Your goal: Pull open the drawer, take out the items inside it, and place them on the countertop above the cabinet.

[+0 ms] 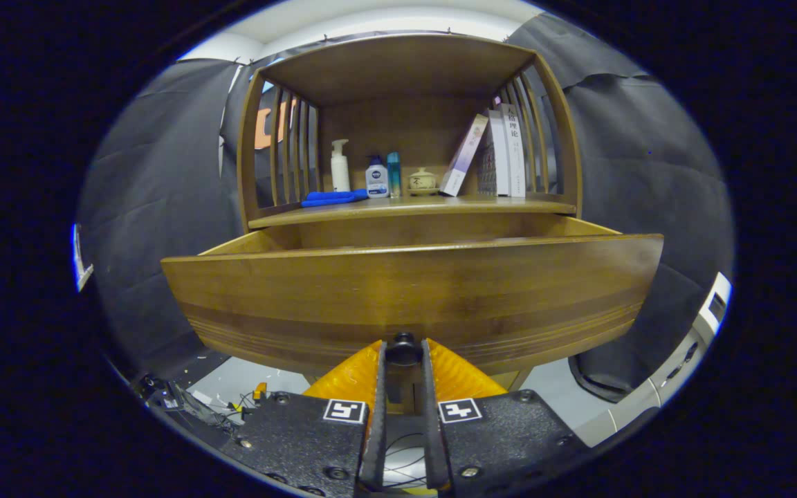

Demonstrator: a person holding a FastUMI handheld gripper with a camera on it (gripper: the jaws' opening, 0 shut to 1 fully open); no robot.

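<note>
My fingers clamp the dark knob on the drawer front; drawer pulled out below the tabletop with bottles, books.

The hand-held gripper is clamped on the drawer's dark knob — both fingers press it. The drawer stands pulled out below the counter, which carries bottles and books.

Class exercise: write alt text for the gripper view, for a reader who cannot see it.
The gripper has its jaws closed on the dark knob of a wooden drawer that is pulled out of the cabinet. On the countertop above stand bottles, a small lidded pot, a blue cloth and leaning books.
</note>
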